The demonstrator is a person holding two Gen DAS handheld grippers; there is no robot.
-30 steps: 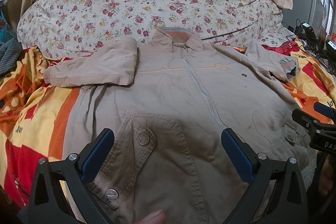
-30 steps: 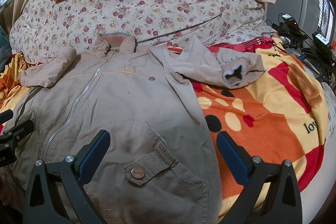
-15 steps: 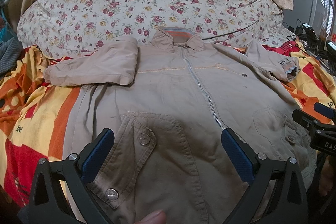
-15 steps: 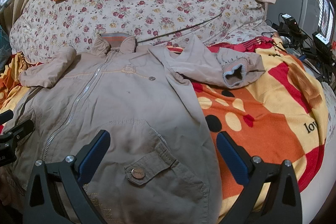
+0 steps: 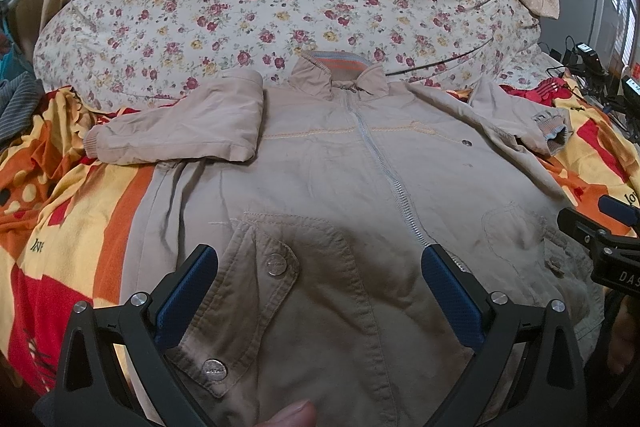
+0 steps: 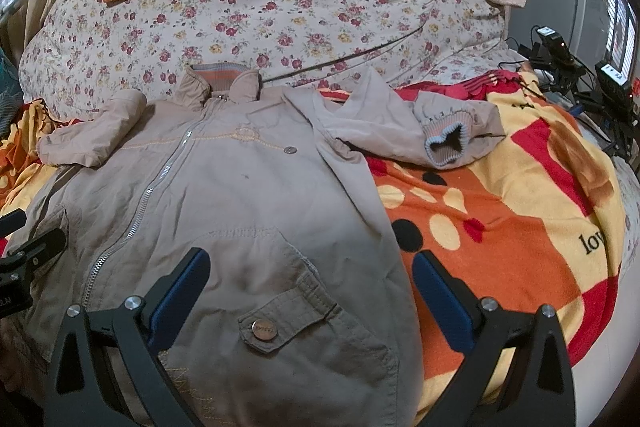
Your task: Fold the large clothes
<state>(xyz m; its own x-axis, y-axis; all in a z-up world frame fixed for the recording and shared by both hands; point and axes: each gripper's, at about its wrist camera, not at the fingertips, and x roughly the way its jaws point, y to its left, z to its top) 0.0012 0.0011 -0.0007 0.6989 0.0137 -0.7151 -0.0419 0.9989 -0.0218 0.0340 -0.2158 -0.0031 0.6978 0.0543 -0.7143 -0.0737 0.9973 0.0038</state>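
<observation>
While a beige jacket (image 5: 340, 187) lies zipped on a patterned blanket (image 6: 500, 227), both grippers hover above. Left gripper (image 5: 320, 291) and right gripper (image 6: 310, 287) gape wide, holding nothing.

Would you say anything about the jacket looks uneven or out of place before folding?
Yes: the jacket lies lopsided. Its left sleeve is doubled back flat, while the right sleeve lies bunched and skewed on the blanket.

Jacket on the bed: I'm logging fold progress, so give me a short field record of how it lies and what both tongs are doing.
garment: beige jacket, front up, zipped, collar away from the cameras
sleeve on the left: doubled back on itself beside the chest
sleeve on the right: bent on the blanket, cuff open
surface: orange, red and yellow blanket
behind: floral duvet
left tongs: open over the hem, holding nothing
right tongs: open over the hem, holding nothing
</observation>
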